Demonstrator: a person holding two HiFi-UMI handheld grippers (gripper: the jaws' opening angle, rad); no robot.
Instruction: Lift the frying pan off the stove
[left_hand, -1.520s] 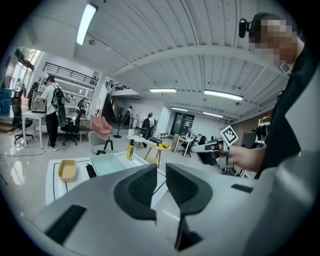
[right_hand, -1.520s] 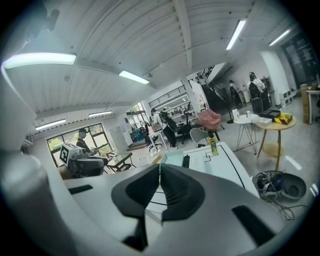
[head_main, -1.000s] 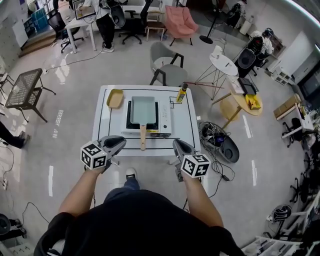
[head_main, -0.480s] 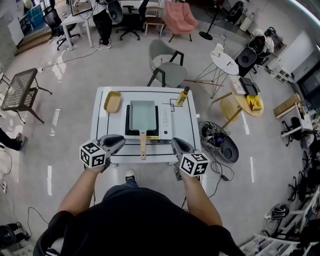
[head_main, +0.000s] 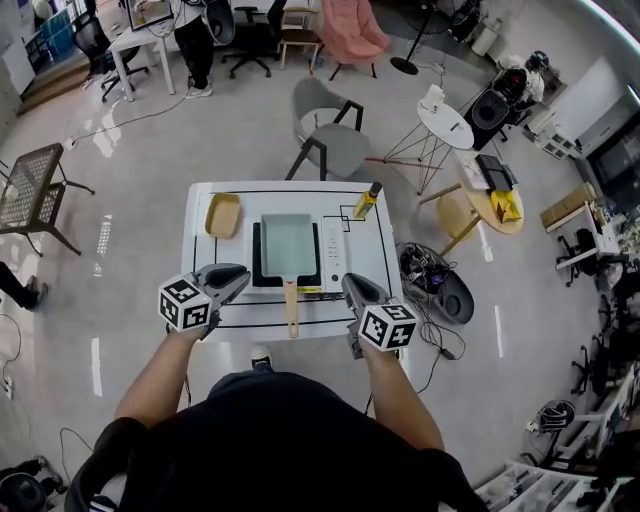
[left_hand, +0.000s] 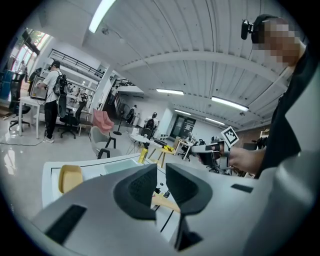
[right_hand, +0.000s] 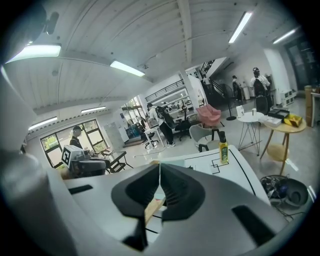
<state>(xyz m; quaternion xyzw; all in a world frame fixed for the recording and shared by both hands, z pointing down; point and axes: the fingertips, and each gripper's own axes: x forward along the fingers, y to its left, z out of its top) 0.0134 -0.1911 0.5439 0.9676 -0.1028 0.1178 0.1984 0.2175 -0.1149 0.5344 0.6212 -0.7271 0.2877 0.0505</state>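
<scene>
Left claw (head_main: 247, 277) and right claw (head_main: 347, 284) – both pinched closed, empty, at near worktop (head_main: 372, 262) edge – flanking handle (head_main: 291, 308) of frying pan (head_main: 288, 243) on stove (head_main: 331, 243).

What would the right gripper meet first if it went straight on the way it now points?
Probably the frying pan, at its wooden handle near the front edge of the stove. Depth is unclear, so this is only likely.

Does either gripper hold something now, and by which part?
Nothing is held. The left gripper and the right gripper are both shut and empty; the frying pan sits untouched on the stove.
</scene>
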